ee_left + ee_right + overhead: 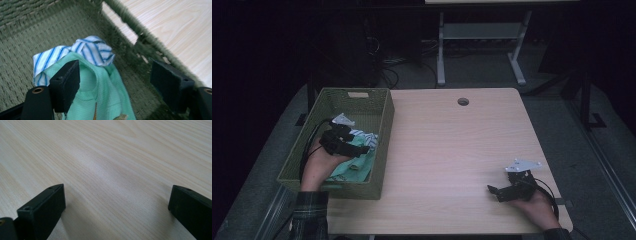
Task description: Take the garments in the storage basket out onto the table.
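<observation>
Left gripper [115,82] over cloths [100,82] (jaws apart).

The high view is dim. The room behind the tabletop [452,150] is almost black, and the picture looks a bit grainy. Light falls from above, so the wood is the brightest part.

In the left gripper view, the basket [30,35] looks soft and fuzzy, and the striped cloth [92,50] beyond the left hand-held gripper [120,82] is sharper. Its black jaws are a little blurry.

In the right gripper view, a pale shine sits on the wood ahead of the right hand-held gripper [117,205]. A soft shadow lies beside its left jaw.
</observation>
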`<action>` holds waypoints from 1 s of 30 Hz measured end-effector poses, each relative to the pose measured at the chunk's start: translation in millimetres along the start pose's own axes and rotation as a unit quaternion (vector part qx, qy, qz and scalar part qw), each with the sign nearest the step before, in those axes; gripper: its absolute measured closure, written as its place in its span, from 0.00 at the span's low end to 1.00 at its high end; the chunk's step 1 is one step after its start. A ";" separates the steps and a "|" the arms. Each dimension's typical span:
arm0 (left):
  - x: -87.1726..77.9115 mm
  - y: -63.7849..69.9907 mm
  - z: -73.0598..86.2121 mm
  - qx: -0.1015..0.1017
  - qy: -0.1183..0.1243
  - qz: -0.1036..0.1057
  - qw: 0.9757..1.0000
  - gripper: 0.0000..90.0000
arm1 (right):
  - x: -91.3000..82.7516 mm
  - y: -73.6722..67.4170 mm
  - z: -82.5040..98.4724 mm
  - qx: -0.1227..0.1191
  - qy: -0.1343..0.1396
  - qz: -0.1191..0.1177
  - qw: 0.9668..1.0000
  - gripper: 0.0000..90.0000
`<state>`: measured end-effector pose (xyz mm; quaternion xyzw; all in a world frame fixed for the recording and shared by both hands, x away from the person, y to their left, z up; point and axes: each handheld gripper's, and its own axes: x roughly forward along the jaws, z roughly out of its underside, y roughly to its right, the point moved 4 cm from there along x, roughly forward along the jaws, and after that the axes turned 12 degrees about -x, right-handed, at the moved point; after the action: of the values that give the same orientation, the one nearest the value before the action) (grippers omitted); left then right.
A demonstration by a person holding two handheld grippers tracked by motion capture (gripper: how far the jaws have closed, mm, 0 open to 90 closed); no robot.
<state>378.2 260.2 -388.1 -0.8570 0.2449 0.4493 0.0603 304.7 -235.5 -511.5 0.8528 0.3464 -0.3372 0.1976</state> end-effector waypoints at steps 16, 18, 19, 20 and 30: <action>32.6 -15.1 17.4 -0.006 -0.051 -0.011 0.999 0.26 | 0.0 0.1 0.0 -0.001 0.000 0.000 1.000 0.01; 36.5 -16.3 20.3 -0.012 -0.054 -0.008 0.998 0.26 | 0.0 0.2 0.0 -0.001 0.000 0.001 1.000 0.01; 38.1 -17.0 21.5 -0.012 -0.056 -0.008 0.998 0.26 | 0.0 0.1 0.0 -0.001 0.000 0.000 1.000 0.01; 39.5 -17.5 22.8 -0.013 -0.061 -0.009 0.998 0.26 | 0.0 0.1 0.0 -0.001 0.000 0.000 1.000 0.01; 54.3 -21.2 31.2 -0.015 -0.101 -0.024 0.994 0.30 | 0.0 -0.3 0.1 0.001 -0.001 -0.001 1.000 0.01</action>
<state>391.0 269.0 -452.3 -0.8135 0.2099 0.5360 0.0829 304.5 -235.4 -511.5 0.8526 0.3465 -0.3382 0.1966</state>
